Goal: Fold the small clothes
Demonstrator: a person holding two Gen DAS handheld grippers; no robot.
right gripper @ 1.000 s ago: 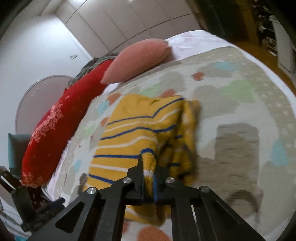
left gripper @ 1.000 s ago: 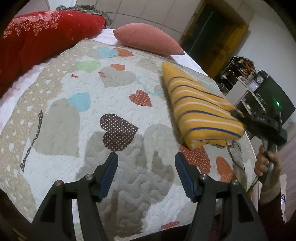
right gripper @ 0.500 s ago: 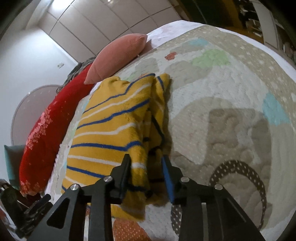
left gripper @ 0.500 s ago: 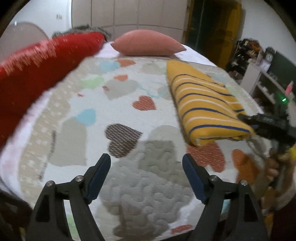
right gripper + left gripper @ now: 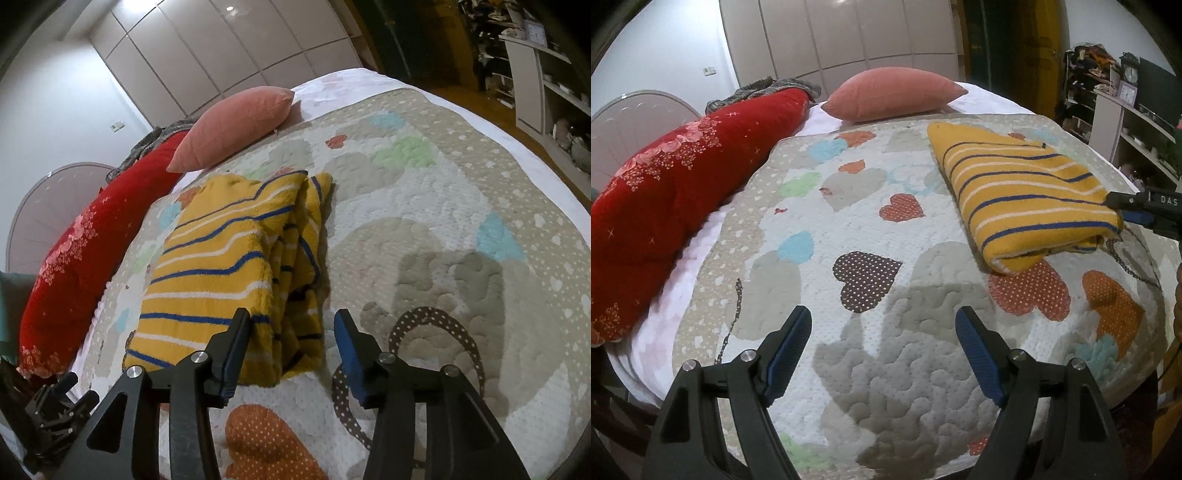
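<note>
From the left wrist view I saw my left tool (image 5: pixel 882 339) spread wide with nothing between its blue pads, hanging over the quilt (image 5: pixel 827 236), a pale, stippled cover patched with hearts in brown, orange, blue, green and grey that lay across the bed. The folded yellow striped garment (image 5: pixel 1023 192) rested on the quilt's right side, and the tip of the right tool (image 5: pixel 1141 214) sat just beside its near corner. A long red bolster (image 5: pixel 665 206) ran along the left edge, a pink pillow (image 5: pixel 894 96) lay at the head, and pale wardrobe doors (image 5: pixel 849 33) filled the far wall; open shelves (image 5: pixel 1126 122) with a clock and clutter stood to the right. From the right wrist view, my right tool (image 5: pixel 291 343) had just been opening; its jaws stood apart, released, with the garment's (image 5: pixel 221 273) layered near edge between them and a gap at the right pad, though I could not tell whether the left pad still brushed the cloth. Beyond lay the pillow (image 5: pixel 236 125), the bolster (image 5: pixel 85 258) and the wood floor (image 5: pixel 480 107).
</note>
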